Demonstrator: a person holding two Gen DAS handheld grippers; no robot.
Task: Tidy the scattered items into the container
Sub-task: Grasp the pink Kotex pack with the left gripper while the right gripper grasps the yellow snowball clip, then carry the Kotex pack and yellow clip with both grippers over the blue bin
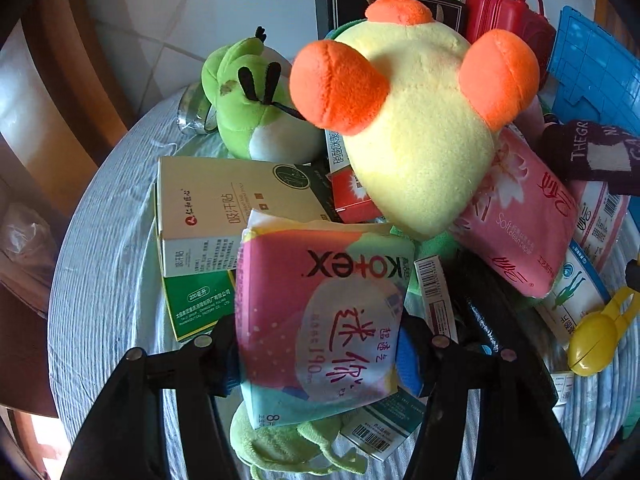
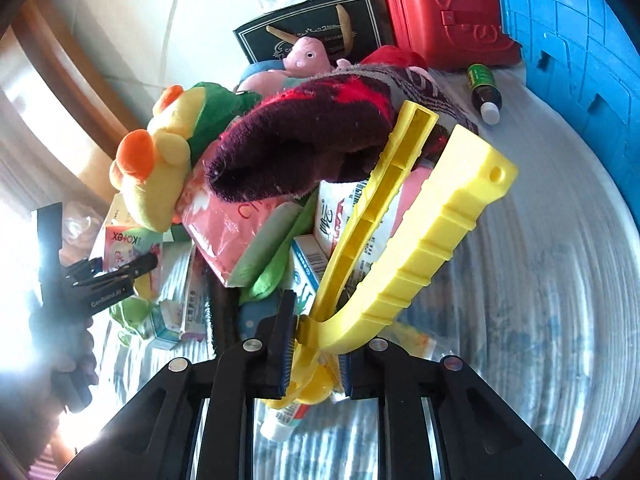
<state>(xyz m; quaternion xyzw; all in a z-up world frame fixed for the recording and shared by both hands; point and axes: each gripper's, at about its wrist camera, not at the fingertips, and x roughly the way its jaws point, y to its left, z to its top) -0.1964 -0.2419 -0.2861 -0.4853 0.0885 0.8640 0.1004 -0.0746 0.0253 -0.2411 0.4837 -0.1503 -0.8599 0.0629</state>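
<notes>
My left gripper (image 1: 320, 356) is shut on a pink Kotex pad packet (image 1: 320, 312), held above a pile of scattered items; it also shows in the right wrist view (image 2: 120, 268). My right gripper (image 2: 316, 364) is shut on a yellow plastic clip (image 2: 404, 248), gripped at its hinge end; the clip also shows in the left wrist view (image 1: 596, 340). A yellow plush with orange feet (image 1: 416, 128) lies on the pile, beside a green plush (image 1: 248, 108). A dark red sock (image 2: 312, 140) lies on top. The blue container (image 2: 576, 52) stands at the far right.
A red toy suitcase (image 2: 444, 12) and a black box (image 2: 316, 32) stand at the back. A small green bottle (image 2: 486, 88) lies near the container. Pink tissue packs (image 1: 516, 216), medicine boxes (image 1: 216, 208) and a toothpaste tube (image 2: 284, 420) lie on the striped cloth (image 2: 540, 300).
</notes>
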